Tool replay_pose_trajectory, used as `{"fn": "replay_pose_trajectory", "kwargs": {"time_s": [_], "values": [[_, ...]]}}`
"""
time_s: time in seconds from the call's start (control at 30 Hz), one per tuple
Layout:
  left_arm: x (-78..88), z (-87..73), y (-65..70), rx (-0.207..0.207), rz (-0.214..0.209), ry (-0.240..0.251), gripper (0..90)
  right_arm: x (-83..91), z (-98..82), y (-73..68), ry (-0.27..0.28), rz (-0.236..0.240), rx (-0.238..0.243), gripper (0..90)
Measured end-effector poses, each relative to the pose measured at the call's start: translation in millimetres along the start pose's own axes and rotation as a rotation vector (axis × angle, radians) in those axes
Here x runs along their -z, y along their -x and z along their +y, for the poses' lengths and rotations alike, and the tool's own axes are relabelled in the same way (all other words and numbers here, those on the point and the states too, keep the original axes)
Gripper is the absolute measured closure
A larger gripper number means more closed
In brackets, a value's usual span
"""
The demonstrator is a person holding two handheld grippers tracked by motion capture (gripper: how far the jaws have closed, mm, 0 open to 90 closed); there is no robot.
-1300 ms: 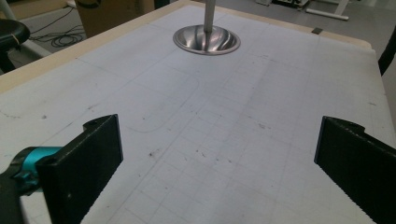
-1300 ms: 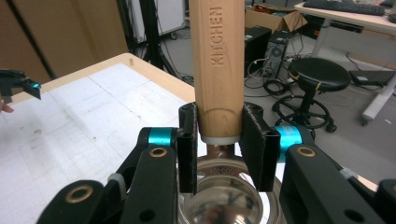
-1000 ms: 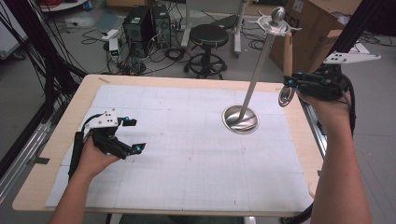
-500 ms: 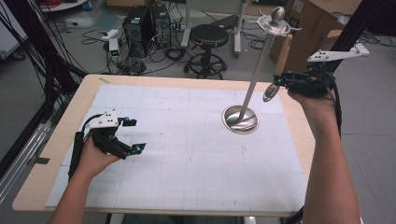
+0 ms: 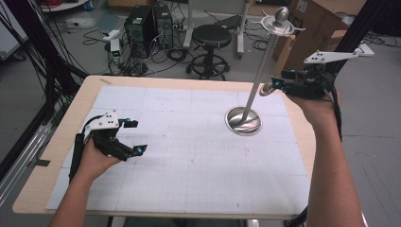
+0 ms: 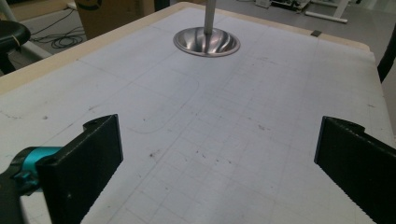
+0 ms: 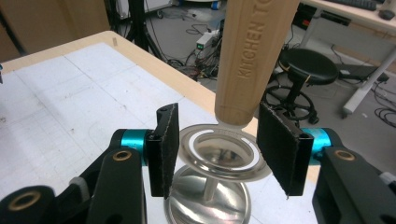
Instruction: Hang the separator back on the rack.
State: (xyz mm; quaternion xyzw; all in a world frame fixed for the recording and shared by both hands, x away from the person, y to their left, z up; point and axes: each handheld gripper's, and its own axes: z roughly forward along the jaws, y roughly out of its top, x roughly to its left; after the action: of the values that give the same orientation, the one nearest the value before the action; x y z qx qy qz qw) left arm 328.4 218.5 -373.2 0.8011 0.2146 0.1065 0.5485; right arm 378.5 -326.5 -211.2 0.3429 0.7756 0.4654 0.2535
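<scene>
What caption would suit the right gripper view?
Right gripper with jaws astride a steel ring under a wooden kitchen tool handle.

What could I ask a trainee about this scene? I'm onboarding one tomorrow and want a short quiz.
1. True or false: the left tool grips the base of the steel stand.
2. What sits between the right tool's jaws? A) a metal ring on a wooden handle; B) a cable; C) nothing.
3. Which full word can be read stamped on the wooden handle?
Key: 1 false, its jaws are open over bare table. 2 A; these jaws have just been opening, with the ring between them. 3 KITCHEN.
</scene>
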Motion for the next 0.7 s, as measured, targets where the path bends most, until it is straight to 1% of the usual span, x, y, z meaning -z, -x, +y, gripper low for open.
{"fn": "replay_pose_trajectory", "kwargs": {"time_s": [0.1, 0.2, 0.33, 0.57, 0.67, 0.7], "values": [[0.1, 0.3, 0.6, -0.003, 0.002, 0.0, 1.6, 8.0, 3.1, -2.6, 0.021, -0.01, 0.01, 47.2], [0.0, 0.5, 1.3, -0.002, -0.002, 0.0, 1.7, 15.6, 6.1, -4.9, 0.043, -0.004, 0.022, 46.9], [0.1, 0.7, 1.5, -0.002, 0.0, 0.002, 1.7, 20.6, 7.2, -9.2, 0.051, 0.007, 0.038, 46.5], [2.6, 1.4, 1.1, 0.002, -0.001, 0.017, 1.7, 20.0, 6.8, -21.8, 0.053, 0.053, 0.08, 46.1], [2.9, 1.5, 0.6, 0.004, -0.005, 0.023, 1.7, 17.8, 4.6, -26.7, 0.055, 0.075, 0.086, 45.5], [2.9, 1.4, 0.5, 0.005, -0.006, 0.025, 1.7, 16.2, 4.0, -27.3, 0.058, 0.086, 0.096, 45.3]]}}
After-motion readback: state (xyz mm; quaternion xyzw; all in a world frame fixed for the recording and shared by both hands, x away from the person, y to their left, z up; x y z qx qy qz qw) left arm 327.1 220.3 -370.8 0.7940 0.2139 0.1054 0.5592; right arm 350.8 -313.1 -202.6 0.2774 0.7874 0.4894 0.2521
